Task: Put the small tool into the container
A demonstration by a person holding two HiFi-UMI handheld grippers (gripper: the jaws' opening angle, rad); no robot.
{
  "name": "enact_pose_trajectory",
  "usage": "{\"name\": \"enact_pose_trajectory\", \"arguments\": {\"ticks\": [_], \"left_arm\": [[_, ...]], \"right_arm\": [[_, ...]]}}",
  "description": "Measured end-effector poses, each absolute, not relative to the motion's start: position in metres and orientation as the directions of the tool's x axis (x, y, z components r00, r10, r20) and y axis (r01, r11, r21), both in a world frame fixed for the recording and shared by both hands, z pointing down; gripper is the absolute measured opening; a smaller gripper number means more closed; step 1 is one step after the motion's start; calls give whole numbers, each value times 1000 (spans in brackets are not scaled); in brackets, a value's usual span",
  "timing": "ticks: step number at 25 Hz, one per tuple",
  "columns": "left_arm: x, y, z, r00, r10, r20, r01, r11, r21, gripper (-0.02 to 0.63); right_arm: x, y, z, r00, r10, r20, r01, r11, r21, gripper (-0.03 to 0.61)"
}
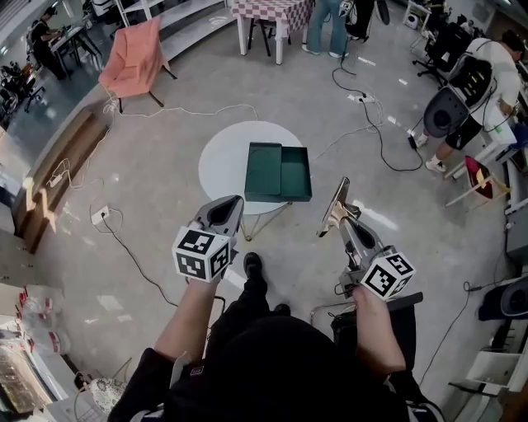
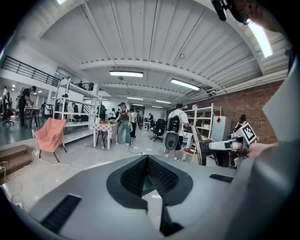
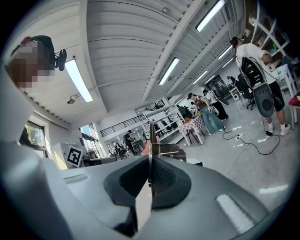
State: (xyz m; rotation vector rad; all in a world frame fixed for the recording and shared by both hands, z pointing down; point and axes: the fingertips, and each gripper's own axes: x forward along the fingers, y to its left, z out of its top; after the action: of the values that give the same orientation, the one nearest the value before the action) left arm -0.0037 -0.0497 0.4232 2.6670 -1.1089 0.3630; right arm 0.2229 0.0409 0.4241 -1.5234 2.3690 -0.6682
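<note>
**Grey workshop floor, small tool pinched short of the green container**

Concrete floor fills the head view, seen from above. My right gripper (image 1: 340, 224) is pressed tight on the small tool (image 1: 337, 204), a flat metal piece with a tan part near the jaws. It sticks out past the fingertips. In the right gripper view the tool (image 3: 151, 140) shows edge-on as a thin upright line clamped between the dark pads (image 3: 164, 176). The tool hangs in the air on my side of the container (image 1: 266, 169), just off its near right corner and not touching it.

The container is a dark green open box in two shallow halves lying side by side. It rests on a round white table (image 1: 221, 161) and reaches past the table's right edge.

My left gripper (image 1: 236, 203) hovers off the container's near left corner. Its fingertips meet at the front with nothing between them, and a sliver of green shows through the hollow behind the tips in the left gripper view (image 2: 148, 158).

Black and white cables (image 1: 375, 124) trail over the floor to the right of the container. Far beyond it to the left stands a pink chair (image 1: 132, 62). Straight beyond it is a table with a checked cloth (image 1: 272, 12), and people stand next to it. Well off to the container's right, a person with a backpack (image 1: 487, 78) bends over.
</note>
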Motion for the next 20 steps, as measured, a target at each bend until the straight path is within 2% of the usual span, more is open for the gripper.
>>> {"name": "enact_pose_trajectory", "arguments": {"ticks": [12, 20], "left_arm": [[-3, -225, 436, 715, -624, 314, -687, -709, 155, 6], [-12, -283, 453, 722, -601, 344, -680, -709, 188, 6]], "right_arm": [[219, -128, 432, -412, -901, 138, -828, 306, -469, 12], [197, -193, 463, -420, -886, 197, -813, 271, -516, 12]]}}
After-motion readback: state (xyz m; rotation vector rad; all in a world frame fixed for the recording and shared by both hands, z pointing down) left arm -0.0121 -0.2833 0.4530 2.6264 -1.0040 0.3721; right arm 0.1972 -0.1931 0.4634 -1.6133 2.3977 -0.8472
